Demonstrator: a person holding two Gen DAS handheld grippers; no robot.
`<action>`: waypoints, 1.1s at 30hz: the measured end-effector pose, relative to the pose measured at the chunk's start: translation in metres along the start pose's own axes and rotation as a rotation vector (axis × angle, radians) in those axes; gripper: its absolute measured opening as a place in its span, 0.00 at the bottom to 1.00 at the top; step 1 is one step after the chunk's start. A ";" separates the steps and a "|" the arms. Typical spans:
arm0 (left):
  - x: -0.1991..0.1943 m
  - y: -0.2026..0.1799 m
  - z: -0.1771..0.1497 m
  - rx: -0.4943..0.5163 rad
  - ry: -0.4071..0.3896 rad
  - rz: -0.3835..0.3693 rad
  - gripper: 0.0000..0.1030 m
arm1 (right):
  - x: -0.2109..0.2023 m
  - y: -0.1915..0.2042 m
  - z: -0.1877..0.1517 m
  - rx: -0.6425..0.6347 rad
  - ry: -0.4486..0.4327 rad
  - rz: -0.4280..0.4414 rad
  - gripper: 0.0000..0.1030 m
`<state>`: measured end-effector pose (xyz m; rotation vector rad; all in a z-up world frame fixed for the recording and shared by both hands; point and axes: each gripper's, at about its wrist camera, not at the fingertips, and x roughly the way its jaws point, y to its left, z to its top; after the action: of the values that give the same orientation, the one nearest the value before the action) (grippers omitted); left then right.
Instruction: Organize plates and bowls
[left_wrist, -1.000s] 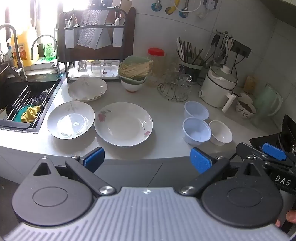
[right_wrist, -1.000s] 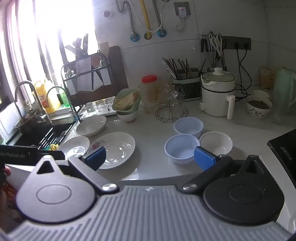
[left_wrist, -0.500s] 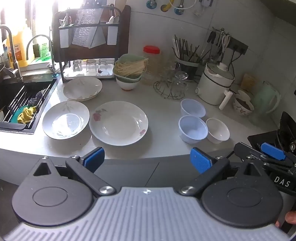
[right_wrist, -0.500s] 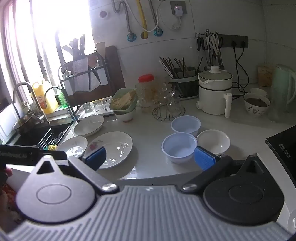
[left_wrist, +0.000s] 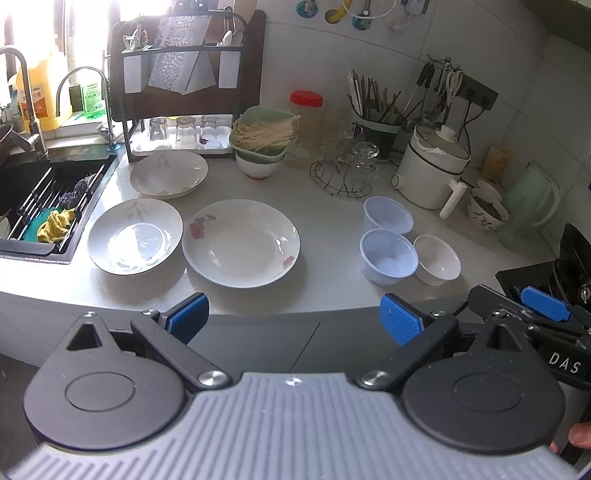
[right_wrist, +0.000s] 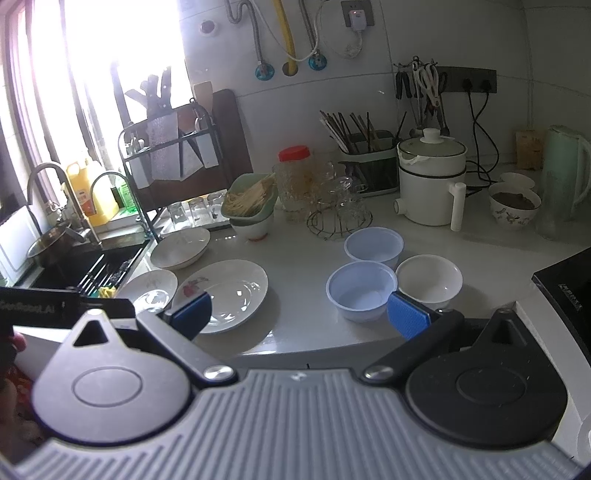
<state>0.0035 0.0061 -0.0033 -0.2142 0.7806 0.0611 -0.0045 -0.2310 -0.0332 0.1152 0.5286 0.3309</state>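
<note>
Three plates lie on the white counter: a large flowered plate (left_wrist: 241, 243) in the middle, a leaf-patterned plate (left_wrist: 135, 236) to its left by the sink, and a third plate (left_wrist: 168, 175) behind them. To the right sit two pale blue plastic bowls (left_wrist: 388, 256) (left_wrist: 388, 218) and a small white bowl (left_wrist: 437, 259). My left gripper (left_wrist: 293, 319) hangs open in front of the counter edge, holding nothing. My right gripper (right_wrist: 301, 314) is open too, just short of the counter, with the near blue bowl (right_wrist: 361, 290) and the flowered plate (right_wrist: 221, 295) beyond its fingertips.
A sink (left_wrist: 44, 199) with a yellow cloth lies at the left. A dish rack (left_wrist: 184, 92) with glasses, a green bowl of noodles (left_wrist: 264, 136), a red-lidded jar (left_wrist: 306, 114), a wire stand, a chopstick holder and a white electric pot (left_wrist: 432, 173) line the back. A black stove (right_wrist: 565, 291) sits right.
Both grippers have drifted slightly, so the dishes sit a little differently in each view. No dish on the counter has moved, and both grippers stay open.
</note>
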 end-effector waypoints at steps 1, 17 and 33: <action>0.000 0.001 -0.001 -0.002 0.002 0.000 0.98 | 0.000 0.000 0.000 0.003 -0.001 0.002 1.00; -0.004 0.004 -0.008 -0.018 0.000 0.005 0.98 | 0.001 0.001 -0.006 0.019 0.012 0.000 1.00; -0.003 0.001 -0.004 -0.014 0.002 -0.003 0.98 | 0.001 0.000 -0.005 0.018 0.008 -0.001 1.00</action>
<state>-0.0017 0.0063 -0.0039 -0.2286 0.7821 0.0636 -0.0067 -0.2306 -0.0379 0.1311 0.5393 0.3253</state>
